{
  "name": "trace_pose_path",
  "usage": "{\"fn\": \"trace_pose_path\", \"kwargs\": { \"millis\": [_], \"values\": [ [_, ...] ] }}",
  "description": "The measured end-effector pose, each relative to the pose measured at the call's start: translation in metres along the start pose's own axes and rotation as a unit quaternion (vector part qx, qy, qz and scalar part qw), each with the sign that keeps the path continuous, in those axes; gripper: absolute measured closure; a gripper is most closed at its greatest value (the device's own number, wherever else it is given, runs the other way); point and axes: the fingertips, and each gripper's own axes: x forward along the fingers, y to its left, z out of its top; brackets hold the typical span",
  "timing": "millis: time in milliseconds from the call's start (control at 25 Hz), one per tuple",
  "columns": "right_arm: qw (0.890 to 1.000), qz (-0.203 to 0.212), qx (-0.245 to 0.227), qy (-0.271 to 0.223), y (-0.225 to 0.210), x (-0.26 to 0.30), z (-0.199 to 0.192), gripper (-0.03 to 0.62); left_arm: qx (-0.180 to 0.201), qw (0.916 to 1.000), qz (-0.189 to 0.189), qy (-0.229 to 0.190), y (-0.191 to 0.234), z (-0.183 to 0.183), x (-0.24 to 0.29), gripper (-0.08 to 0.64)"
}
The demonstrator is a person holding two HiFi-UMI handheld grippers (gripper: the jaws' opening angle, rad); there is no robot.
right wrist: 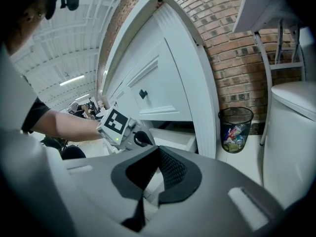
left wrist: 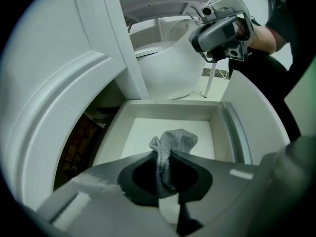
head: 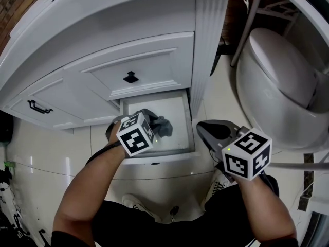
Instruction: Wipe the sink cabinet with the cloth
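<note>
The white sink cabinet (head: 149, 71) has its bottom drawer (head: 191, 133) pulled out. My left gripper (head: 154, 122) hovers over the open drawer, shut on a grey knitted cloth (head: 164, 126). In the left gripper view the cloth (left wrist: 174, 141) is bunched between the jaws (left wrist: 165, 154) and hangs above the drawer's pale floor (left wrist: 138, 137). My right gripper (head: 205, 130) is held to the right of the drawer, above the floor tiles. Its jaws (right wrist: 157, 149) are shut with nothing in them and point toward the cabinet (right wrist: 163, 83).
A white toilet (head: 277, 86) stands close on the right of the cabinet. A mesh waste bin (right wrist: 235, 127) with rubbish sits by the brick wall (right wrist: 232, 28) between cabinet and toilet. Upper drawer fronts carry dark handles (head: 130, 77). My shoes (head: 134, 204) are on the glossy floor.
</note>
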Motion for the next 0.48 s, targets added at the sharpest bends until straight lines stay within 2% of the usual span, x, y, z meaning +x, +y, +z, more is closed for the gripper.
{"fn": "trace_pose_path", "kwargs": {
  "millis": [480],
  "values": [
    [1.0,0.001,-0.004,0.006,0.003,0.008,-0.001,0.589,-0.017,0.9991,0.02,0.033,0.015,-0.056,-0.027,0.522]
  ]
}}
